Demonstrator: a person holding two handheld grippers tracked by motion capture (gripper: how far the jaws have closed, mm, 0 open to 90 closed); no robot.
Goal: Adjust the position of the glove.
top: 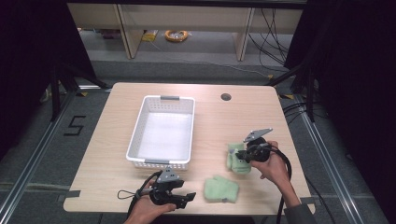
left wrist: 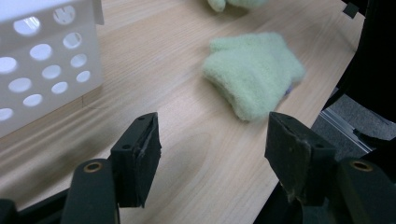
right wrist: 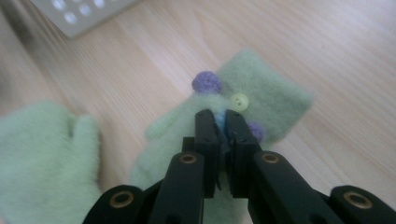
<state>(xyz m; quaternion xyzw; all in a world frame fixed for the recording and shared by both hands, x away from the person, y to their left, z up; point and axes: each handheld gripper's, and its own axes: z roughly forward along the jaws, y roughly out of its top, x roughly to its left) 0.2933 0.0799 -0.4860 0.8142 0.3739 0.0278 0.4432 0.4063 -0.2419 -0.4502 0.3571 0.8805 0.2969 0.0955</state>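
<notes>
Two green mittens [top: 221, 189] on wood table [top: 112, 154], white basket [top: 162, 133].

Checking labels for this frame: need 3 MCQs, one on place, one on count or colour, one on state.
1. Where is the basket relative to the mittens?
A. Left of them in the high view
B. Right of them
C. On top of them

2. How many green mittens lie on the table?
A. One
B. Two
C. Three

3. How do the right gripper jaws stand?
A. Wide open above the table
B. Shut on the basket rim
C. Shut on a mitten

Answers:
1. A: the high view shows the basket left of both mittens.
2. B: one near mitten by the table's front edge, one far mitten at the right gripper.
3. C: the right gripper view shows the jaws pinched together on the far mitten's fabric, by its yellow button.
</notes>
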